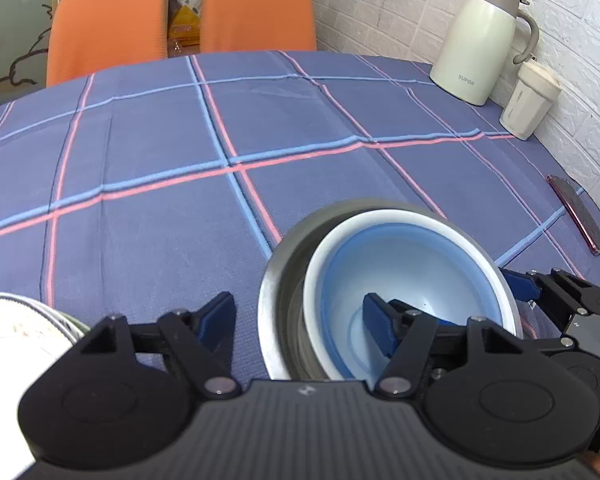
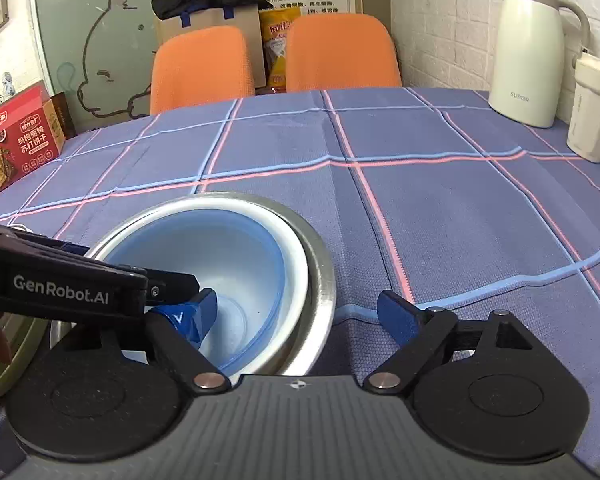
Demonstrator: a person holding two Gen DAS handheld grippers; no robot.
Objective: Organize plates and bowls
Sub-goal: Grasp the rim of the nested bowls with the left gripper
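A steel bowl [image 1: 272,280] stands on the checked tablecloth with a white-rimmed bowl [image 1: 312,276] and a blue bowl [image 1: 400,264] nested inside it. My left gripper [image 1: 296,324] is open and straddles the near left rim, with one finger inside the blue bowl and one outside the steel bowl. My right gripper [image 2: 300,314] is open too, straddling the right rim of the steel bowl [image 2: 320,276], its left finger inside the blue bowl [image 2: 236,264]. A stack of white plates [image 1: 20,332] lies at the lower left.
A cream thermos jug [image 1: 480,44] and a lidded cup [image 1: 528,100] stand by the brick wall at the back right. A phone [image 1: 580,216] lies near the table's right edge. A red cracker box [image 2: 12,152] sits far left, and two orange chairs [image 1: 108,24] stand behind.
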